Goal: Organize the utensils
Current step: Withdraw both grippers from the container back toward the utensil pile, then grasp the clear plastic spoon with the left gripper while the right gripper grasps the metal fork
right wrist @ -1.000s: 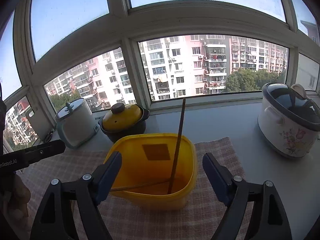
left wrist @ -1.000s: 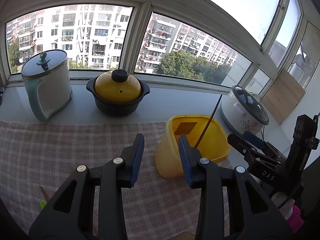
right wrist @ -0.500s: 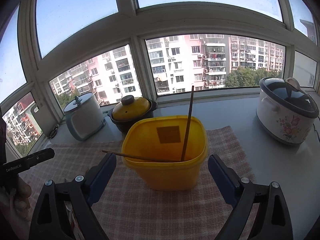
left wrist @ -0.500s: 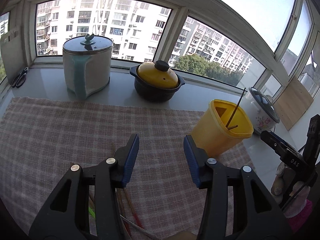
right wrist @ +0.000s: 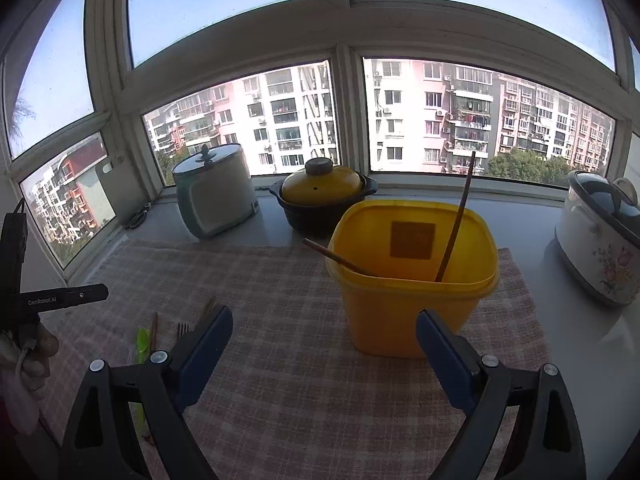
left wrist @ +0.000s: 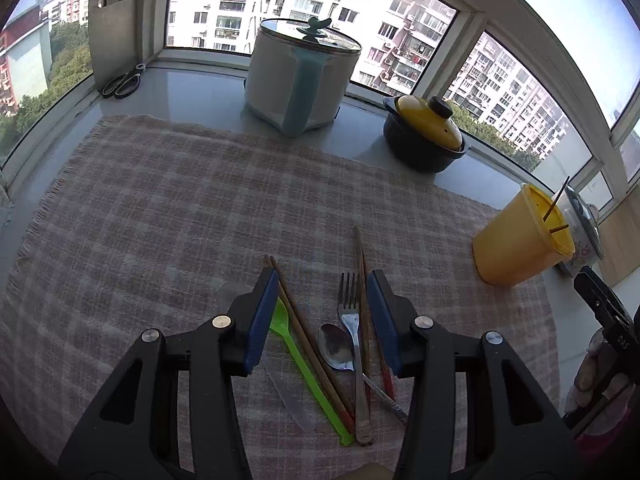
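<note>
In the left wrist view, utensils lie on the checked cloth (left wrist: 160,220): a green plastic utensil (left wrist: 304,368), brown chopsticks (left wrist: 308,336), a metal fork (left wrist: 354,344), a metal spoon (left wrist: 336,348) and a clear plastic knife (left wrist: 286,392). My left gripper (left wrist: 322,284) is open and empty, just above them. The yellow tub (left wrist: 520,240) stands far right with two chopsticks in it. In the right wrist view the tub (right wrist: 412,280) stands close ahead with two chopsticks (right wrist: 456,220). My right gripper (right wrist: 324,328) is open wide and empty.
On the sill behind stand a white-and-teal pot (left wrist: 300,80), a yellow-lidded casserole (left wrist: 424,132) and a floral cooker (right wrist: 600,240). Scissors (left wrist: 120,84) and a cutting board (left wrist: 112,32) lie at the far left. The other gripper's body (right wrist: 52,300) shows at the left edge.
My left gripper has swung left and tilted down from the tub to over the utensil pile. My right gripper has drawn back a little from the tub.
</note>
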A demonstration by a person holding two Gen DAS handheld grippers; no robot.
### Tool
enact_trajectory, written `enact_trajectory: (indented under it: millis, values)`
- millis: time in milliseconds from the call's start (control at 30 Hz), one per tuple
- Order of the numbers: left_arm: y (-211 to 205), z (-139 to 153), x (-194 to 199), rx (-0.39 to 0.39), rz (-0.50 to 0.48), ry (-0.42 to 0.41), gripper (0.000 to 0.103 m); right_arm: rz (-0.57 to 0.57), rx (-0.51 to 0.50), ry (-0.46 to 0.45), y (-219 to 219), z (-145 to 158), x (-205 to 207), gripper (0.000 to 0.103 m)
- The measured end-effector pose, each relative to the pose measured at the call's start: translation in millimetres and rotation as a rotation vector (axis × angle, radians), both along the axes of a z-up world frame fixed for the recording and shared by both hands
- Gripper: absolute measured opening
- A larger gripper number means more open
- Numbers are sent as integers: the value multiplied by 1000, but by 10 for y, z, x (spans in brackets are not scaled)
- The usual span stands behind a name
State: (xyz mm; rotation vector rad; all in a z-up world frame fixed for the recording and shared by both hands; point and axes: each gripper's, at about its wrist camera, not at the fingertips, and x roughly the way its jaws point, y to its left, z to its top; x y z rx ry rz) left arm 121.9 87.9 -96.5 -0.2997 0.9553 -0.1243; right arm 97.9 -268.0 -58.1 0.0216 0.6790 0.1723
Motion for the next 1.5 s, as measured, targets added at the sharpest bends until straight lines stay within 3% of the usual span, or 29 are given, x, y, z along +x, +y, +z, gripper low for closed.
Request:
enact_trajectory:
  millis: [333,433,733,1000,1500]
  values:
    - [354,-380,-306,-20,66,99,47,157,-27,57,558,-208,106,94]
    - [364,-469,-357,-34,64,122,37,185,-15,109,691,-310,189,91]
    - [376,-644,-412,-87,59,167,27,332,51,328,1109,-664,367,69]
    - [375,-771,-326,-111,35,199,21,405,138,514,1462,-1036,419,39]
    - [198,-961,-90,-26,-15,234,21,367,237,676,1651,-1349,564,22]
